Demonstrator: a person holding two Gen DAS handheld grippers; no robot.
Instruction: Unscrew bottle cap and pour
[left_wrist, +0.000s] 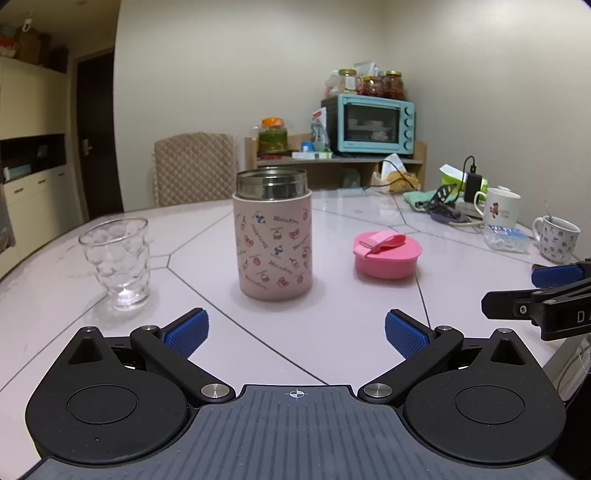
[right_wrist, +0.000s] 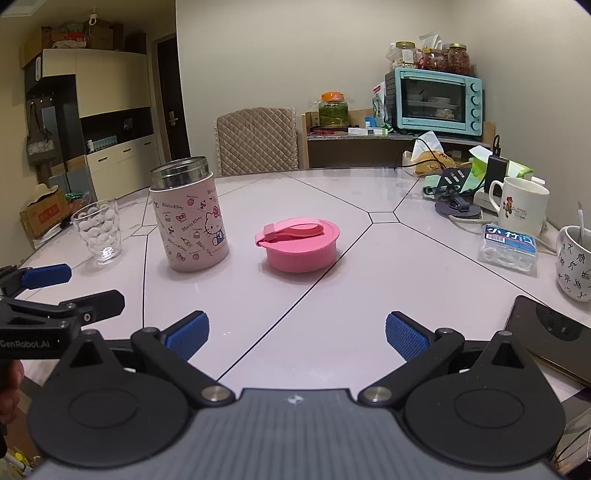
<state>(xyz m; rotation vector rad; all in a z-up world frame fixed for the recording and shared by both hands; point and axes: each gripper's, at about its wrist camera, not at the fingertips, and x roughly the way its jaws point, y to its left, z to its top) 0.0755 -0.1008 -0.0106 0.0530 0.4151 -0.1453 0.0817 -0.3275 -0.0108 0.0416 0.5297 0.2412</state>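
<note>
A pink cartoon-print flask (left_wrist: 273, 236) stands upright near the middle of a pale tiled table (left_wrist: 332, 350), its steel mouth bare, while its pink cap (left_wrist: 386, 253) rests flat on the tabletop just to the flask's right, apart from it and with its strap folded across the top. The cap's position, set down clear of the bottle and on the side opposite the glass, suggests the unscrewing is done and the way to pour is open. An empty dimpled drinking glass (left_wrist: 118, 258) waits on the flask's left, near it but not touching, the likely target for the pour. The left gripper (left_wrist: 295, 336) hangs low over the near edge of the table with its blue pads spread wide and nothing between them, lined up roughly on the flask. The right gripper (right_wrist: 295, 336) is likewise released and empty, facing the cap and the flask from the right. Neither tool touches anything. Mugs (right_wrist: 522, 206), a small blue-labelled box (right_wrist: 508, 245) and a toaster oven (right_wrist: 437, 101) crowd the far right side, well away from the work area; the next step, by this reading, is to grasp the flask and tip it toward the glass
</note>
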